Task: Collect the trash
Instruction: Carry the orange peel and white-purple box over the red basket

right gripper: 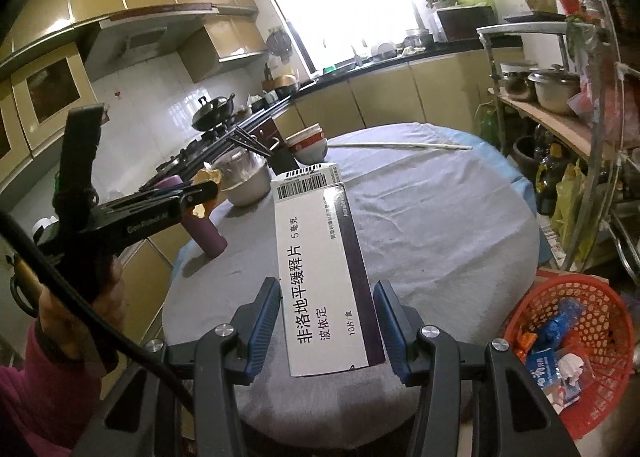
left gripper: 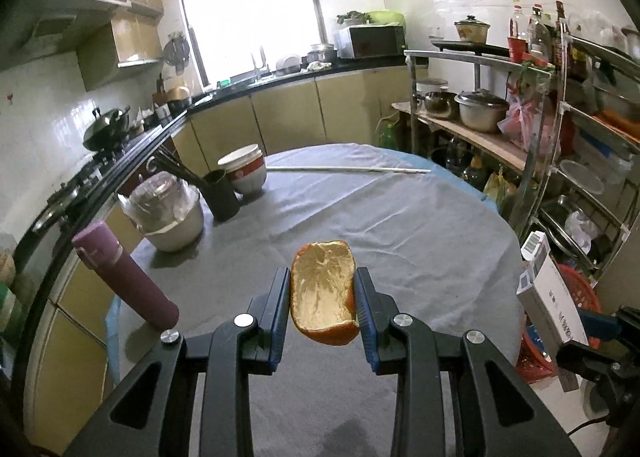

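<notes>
The left gripper [left gripper: 322, 299] is clamped on a piece of orange peel [left gripper: 323, 295], its blue pads pressing the peel from both sides, pale inner side up, and it holds the peel in the air above the near part of the table [left gripper: 420, 225], which is round and covered with a grey cloth. The right gripper [right gripper: 326, 321] grips a white medicine box [right gripper: 324, 269] with a dark stripe along one side and a barcode on its open end flap; the box sticks out forward between the pads, also lifted clear of the cloth. In the right wrist view the left gripper [right gripper: 200, 193] shows at the left, held by a hand [right gripper: 80, 297] in a magenta sleeve [right gripper: 36, 385], with the peel [right gripper: 208, 177] at its tip. On the floor beside the table's right edge stands a red plastic basket [right gripper: 592, 297] that holds blue and white wrappers and crumpled paper. Along the table's left edge lie or stand a purple flask [left gripper: 124, 277] on its side, a metal pot [left gripper: 172, 217] covered with plastic, a dark cup [left gripper: 222, 195] and stacked bowls [left gripper: 245, 169]. A thin light stick [left gripper: 348, 169] lies across the far edge. A metal rack [left gripper: 560, 117] with pots and bottles stands to the right of the table.
</notes>
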